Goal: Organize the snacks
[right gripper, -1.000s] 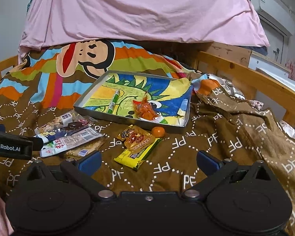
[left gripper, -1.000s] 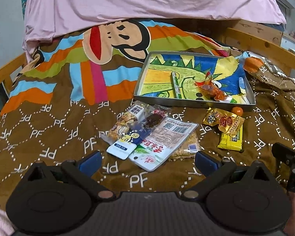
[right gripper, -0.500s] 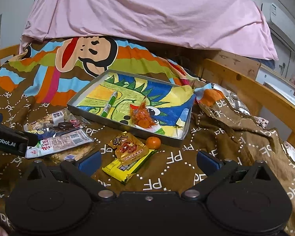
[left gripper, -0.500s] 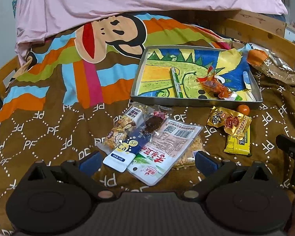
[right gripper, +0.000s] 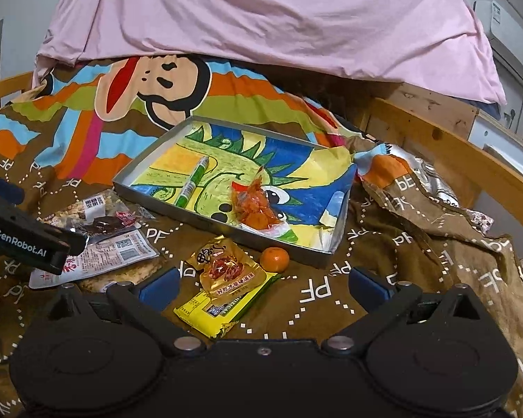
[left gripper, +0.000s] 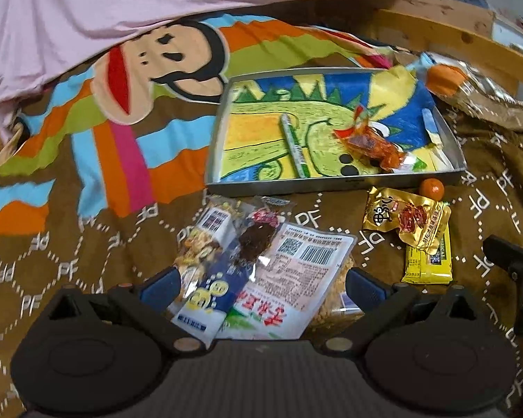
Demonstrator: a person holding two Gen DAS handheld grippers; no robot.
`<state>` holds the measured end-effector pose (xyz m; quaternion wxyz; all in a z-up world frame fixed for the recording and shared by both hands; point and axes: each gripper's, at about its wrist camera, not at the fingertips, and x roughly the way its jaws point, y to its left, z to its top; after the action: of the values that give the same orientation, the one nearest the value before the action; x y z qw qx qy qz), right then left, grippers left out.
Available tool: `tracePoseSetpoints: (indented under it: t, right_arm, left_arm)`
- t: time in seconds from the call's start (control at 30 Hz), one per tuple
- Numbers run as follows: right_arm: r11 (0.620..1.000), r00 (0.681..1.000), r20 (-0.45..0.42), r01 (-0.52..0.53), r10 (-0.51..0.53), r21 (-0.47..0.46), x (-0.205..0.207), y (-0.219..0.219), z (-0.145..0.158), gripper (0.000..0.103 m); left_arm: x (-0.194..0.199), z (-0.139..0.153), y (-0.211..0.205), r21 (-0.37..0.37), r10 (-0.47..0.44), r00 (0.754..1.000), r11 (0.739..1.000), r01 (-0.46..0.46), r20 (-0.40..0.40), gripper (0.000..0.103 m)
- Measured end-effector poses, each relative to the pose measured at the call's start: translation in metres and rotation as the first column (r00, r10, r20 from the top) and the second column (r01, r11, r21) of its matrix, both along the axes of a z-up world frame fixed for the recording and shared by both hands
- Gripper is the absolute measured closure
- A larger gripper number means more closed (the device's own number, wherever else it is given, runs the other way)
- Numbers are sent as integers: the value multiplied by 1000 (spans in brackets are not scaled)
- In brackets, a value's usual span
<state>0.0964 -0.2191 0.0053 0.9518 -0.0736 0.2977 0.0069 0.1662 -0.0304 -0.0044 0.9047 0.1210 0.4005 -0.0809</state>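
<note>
On the bed, my left gripper (left gripper: pixel 261 284) has dropped low and pushed forward over the last second, so its wide-open jaws now straddle the left heap of snacks: a nut bar (left gripper: pixel 205 233), a dark sweet in clear wrap (left gripper: pixel 258 235), a blue-and-white sachet (left gripper: pixel 212 292) and a large white packet (left gripper: pixel 293 278) overlapping on the brown blanket (left gripper: pixel 69 261). That advance reads to me as the lead-in to a first pick from this heap, with nothing gripped yet. Further right, the metal tray (left gripper: pixel 334 188), lined with a dinosaur drawing, already carries a green marker (left gripper: pixel 294 149) and an orange bag of snacks (left gripper: pixel 369 144); just outside its near wall lie a small orange fruit (left gripper: pixel 432 188), a gold packet (left gripper: pixel 406 221) and the yellow packet (left gripper: pixel 429 261) it overlaps. My right gripper (right gripper: pixel 263 287) hangs above those, jaws also spread and empty, closer to the gold packet than a second ago. Most snacks lie outside the tray, so the sorting looks barely begun. The near edges of the sachet and white packet vanish behind my left gripper's body, a crumbly packet beneath the white one is mostly covered, motion blur smears the left view, and the print on the wrappers is too small to read.
</note>
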Motion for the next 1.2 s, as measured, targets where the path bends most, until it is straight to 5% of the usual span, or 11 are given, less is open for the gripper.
tracePoseSetpoints:
  t: [0.2,0.43,0.93,1.2]
  right_arm:
    - [1000,999,-47,-20,19,-21,15,-1,-13,1]
    - [994,983,-147,-111,113,20,35,-4,-32,1]
    - [985,963,-252,-52,93,163,76,6,-73,9]
    - [996,966,-253,-31,50,78,75,21,-81,27]
  left_arm:
    - [23,-10,-2,22,-122,992,992,122,-17,0]
    - [43,-20,13,-52,-233,971,972,230,-53,0]
    - [75,-36,-1,-174,-222,972,963,205,-79,0]
    - [96,-35,-18,-395,-243,963,901,181,-112,1]
